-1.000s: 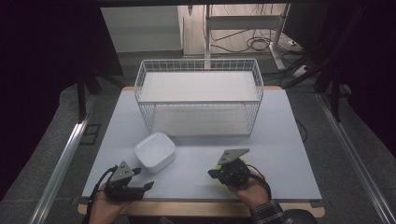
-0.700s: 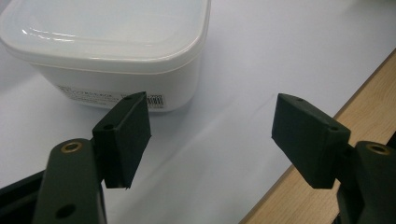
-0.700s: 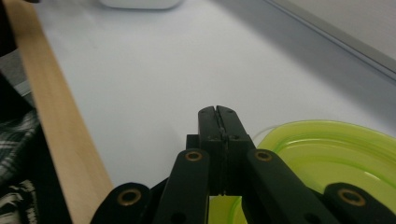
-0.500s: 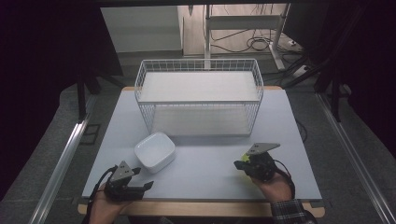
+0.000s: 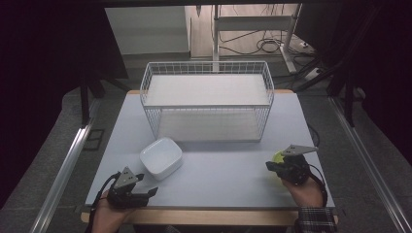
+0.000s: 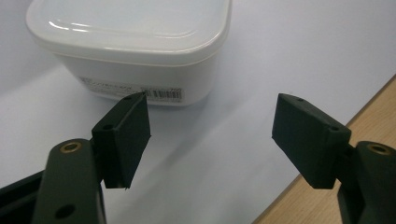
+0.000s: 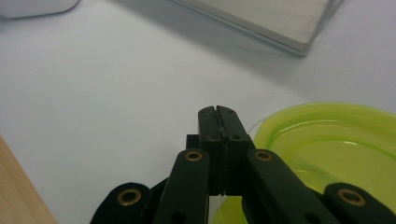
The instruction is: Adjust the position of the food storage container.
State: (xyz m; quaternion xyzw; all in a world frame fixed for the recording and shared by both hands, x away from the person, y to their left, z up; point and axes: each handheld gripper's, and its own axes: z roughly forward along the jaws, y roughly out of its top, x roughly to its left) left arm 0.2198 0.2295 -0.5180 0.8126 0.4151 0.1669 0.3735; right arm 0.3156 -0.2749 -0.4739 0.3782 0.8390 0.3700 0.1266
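At the table's (image 5: 214,184) near edge, the left gripper (image 5: 145,193) rests with jaws apart and empty, the white container (image 5: 161,158) just beyond it. Near the right edge, the right gripper (image 5: 270,166) is fully closed beside a green lid (image 5: 278,156); whether it pinches it I cannot tell. Farther back stands the wire basket (image 5: 208,104).

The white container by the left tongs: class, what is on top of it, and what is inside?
A white lid covers the white container. The lid hides whatever is inside.
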